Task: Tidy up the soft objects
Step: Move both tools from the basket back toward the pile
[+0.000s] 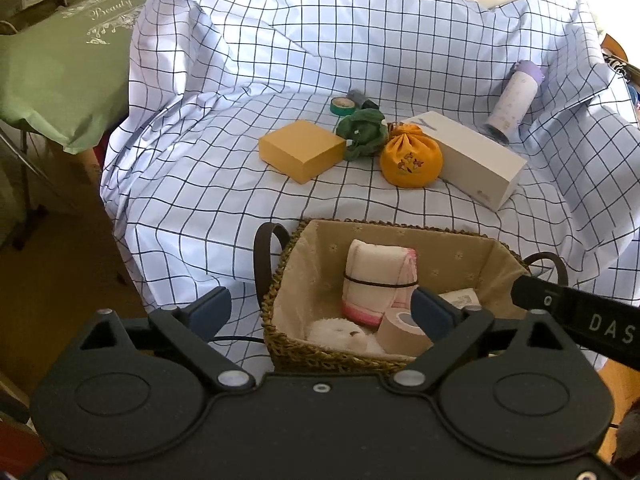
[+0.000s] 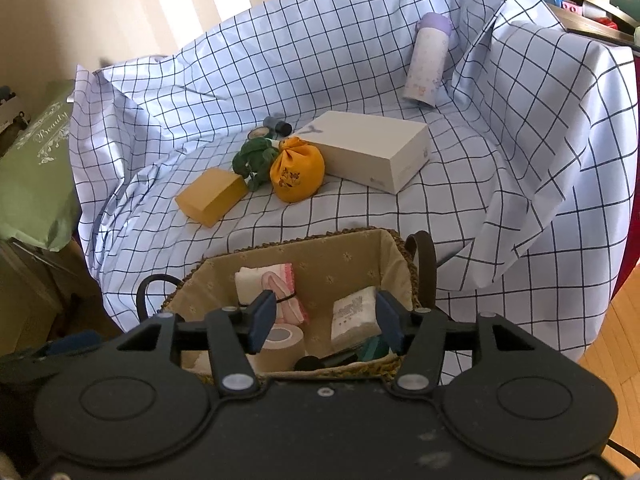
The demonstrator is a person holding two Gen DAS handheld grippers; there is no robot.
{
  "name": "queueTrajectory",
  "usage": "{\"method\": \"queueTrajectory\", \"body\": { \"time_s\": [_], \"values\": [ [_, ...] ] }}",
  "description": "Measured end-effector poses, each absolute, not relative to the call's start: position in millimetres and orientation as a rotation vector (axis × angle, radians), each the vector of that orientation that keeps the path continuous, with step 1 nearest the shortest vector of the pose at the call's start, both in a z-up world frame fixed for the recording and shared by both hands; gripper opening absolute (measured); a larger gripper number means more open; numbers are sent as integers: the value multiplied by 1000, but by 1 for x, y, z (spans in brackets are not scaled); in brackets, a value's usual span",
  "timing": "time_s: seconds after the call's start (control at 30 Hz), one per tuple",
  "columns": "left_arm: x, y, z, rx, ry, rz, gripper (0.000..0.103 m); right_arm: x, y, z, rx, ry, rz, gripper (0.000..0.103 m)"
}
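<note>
Left wrist view puts your left hand-held gripper (image 1: 320, 312) released and empty, hovering just above the near rim of the woven seagrass basket with beige fabric lining (image 1: 460, 252), which sits at the near edge of the table under a blue-and-white checked cloth (image 1: 192, 208). Your right hand-held gripper (image 2: 326, 324) is likewise spread with nothing between its blue pads, poised over the same basket. Already lying inside are a rolled white-and-pink towel bound with a dark elastic (image 1: 376, 280), a beige roll of bandage tape (image 1: 400, 330), a fluffy white plush piece (image 1: 340, 334) and a white printed tissue pack (image 2: 354, 316), so the basket looks to be your collecting place for soft things. Well beyond it, the orange drawstring cloth pouch with embroidered flowers (image 1: 411, 156) rests touching the long white cardboard box (image 1: 472, 160), with the crumpled green fabric item (image 1: 362, 132) just beside it; these two soft pieces seem to be what remains. Since the yellow rectangular box (image 1: 302, 150) and lilac-capped bottle (image 1: 512, 98) are rigid, you would likely leave them.
</note>
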State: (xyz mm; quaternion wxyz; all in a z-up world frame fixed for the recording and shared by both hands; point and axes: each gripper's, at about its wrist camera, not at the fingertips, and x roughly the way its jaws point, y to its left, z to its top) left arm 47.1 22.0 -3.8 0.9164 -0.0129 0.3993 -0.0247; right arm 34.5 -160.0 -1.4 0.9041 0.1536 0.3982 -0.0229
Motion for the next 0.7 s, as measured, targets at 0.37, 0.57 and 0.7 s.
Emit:
{"method": "queueTrajectory", "body": {
  "time_s": [0.37, 0.57, 0.7],
  "values": [
    [47, 24, -6, -27, 832, -46, 96, 35, -162, -6, 317, 835, -61, 62],
    [49, 26, -9, -32, 850, -41, 97, 36, -162, -9, 312, 845, -68, 69],
    [49, 28, -11, -40, 860, -38, 97, 37, -163, -12, 310, 848, -74, 74]
  ]
}}
